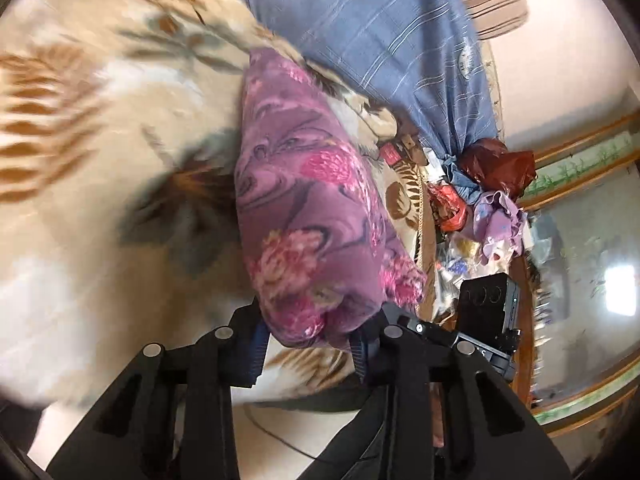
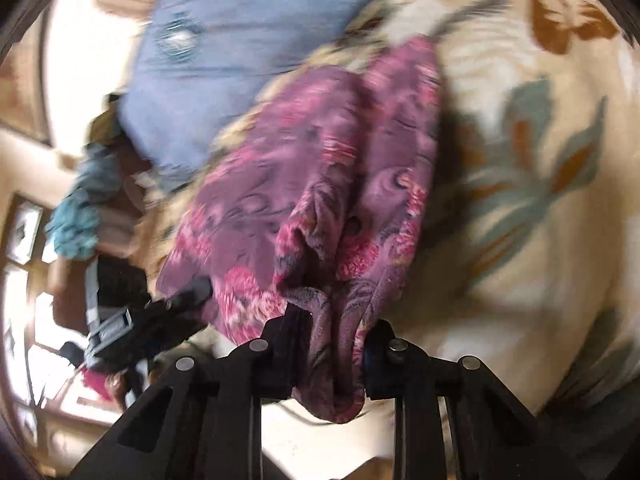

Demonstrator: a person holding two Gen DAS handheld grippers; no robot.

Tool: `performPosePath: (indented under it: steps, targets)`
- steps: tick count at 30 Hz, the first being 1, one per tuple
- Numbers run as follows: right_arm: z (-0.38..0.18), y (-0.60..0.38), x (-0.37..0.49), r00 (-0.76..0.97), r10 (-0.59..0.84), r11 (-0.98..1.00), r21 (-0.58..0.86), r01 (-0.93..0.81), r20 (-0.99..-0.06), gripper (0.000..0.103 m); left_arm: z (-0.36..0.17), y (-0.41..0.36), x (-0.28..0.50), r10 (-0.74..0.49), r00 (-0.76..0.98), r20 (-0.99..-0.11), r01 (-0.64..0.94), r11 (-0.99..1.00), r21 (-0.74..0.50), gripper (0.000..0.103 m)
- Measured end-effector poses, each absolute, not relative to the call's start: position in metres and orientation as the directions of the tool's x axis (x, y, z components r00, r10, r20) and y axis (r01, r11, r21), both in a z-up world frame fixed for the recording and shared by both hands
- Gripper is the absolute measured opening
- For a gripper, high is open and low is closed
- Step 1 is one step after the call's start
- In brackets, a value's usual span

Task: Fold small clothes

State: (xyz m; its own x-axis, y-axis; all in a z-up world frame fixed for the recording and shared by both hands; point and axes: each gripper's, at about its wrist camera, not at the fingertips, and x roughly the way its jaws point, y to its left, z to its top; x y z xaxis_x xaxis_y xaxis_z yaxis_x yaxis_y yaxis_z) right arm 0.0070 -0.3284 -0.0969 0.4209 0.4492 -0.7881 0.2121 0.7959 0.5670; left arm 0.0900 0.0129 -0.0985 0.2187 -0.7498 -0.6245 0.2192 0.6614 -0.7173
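Note:
A purple fleece garment (image 1: 304, 184) with pink flowers hangs bunched over the bed, stretched between both grippers. In the left wrist view my left gripper (image 1: 308, 340) is shut on one bundled end of it, the cloth pinched between the blue-padded fingers. In the right wrist view the same garment (image 2: 320, 168) runs down in folds into my right gripper (image 2: 332, 344), which is shut on its other end, with a loop of cloth hanging below the jaws. The right gripper (image 1: 488, 308) shows at the garment's right edge in the left view. The left gripper (image 2: 160, 312) shows at the lower left in the right view.
A cream blanket (image 1: 80, 160) with brown and grey leaves covers the bed under the garment. A blue striped cloth (image 1: 360, 20) lies beyond it. Off the bed's edge sit a red bag (image 1: 500, 164), a lilac cloth (image 1: 496, 220) and small clutter beside a wooden-framed glass panel (image 1: 580, 184).

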Motion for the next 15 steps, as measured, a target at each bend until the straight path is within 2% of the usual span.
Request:
performPosePath:
  steps: [2,4,5,7,8,9,11,15]
  targets:
    - [-0.115,-0.307,-0.010,0.377,0.500,0.773,0.598,0.212,-0.780,0.025,-0.122,0.026,0.071,-0.693,0.187,-0.697,0.191,0.721,-0.666,0.038]
    - [-0.149,-0.299,-0.017,0.301,0.492,0.778,0.568,0.269,-0.817,0.027,-0.160,0.033,0.067,-0.597,0.109,-0.795,0.110,0.802,-0.588,0.042]
    - [-0.170,-0.296,-0.019,0.229,0.453,0.799,0.506,0.326,-0.862,0.031,-0.169,0.043,0.062,-0.642,0.094,-0.761,0.057,0.767,-0.639,0.043]
    - [-0.161,-0.297,-0.018,0.242,0.466,0.790,0.523,0.319,-0.851,0.035,-0.147,0.052,0.054,-0.696,0.145,-0.704,0.085,0.717,-0.692,0.041]
    - [-0.145,-0.295,-0.017,0.266,0.431,0.819,0.498,0.286,-0.862,0.038,-0.126,0.056,0.048,-0.693,0.208,-0.691,0.132,0.720,-0.682,0.046]
    - [-0.124,-0.293,-0.018,0.301,0.382,0.854,0.459,0.246,-0.874,0.042,-0.110,0.058,0.045,-0.691,0.252,-0.678,0.167,0.721,-0.673,0.058]
    - [-0.090,-0.286,-0.020,0.352,0.322,0.899,0.400,0.179,-0.879,0.058,-0.081,0.062,0.045,-0.707,0.307,-0.637,0.232,0.704,-0.671,0.061]
    - [-0.040,-0.279,0.007,0.409,0.290,0.933,0.351,0.083,-0.865,0.059,-0.040,0.054,0.085,-0.679,0.335,-0.654,0.262,0.733,-0.627,0.061]
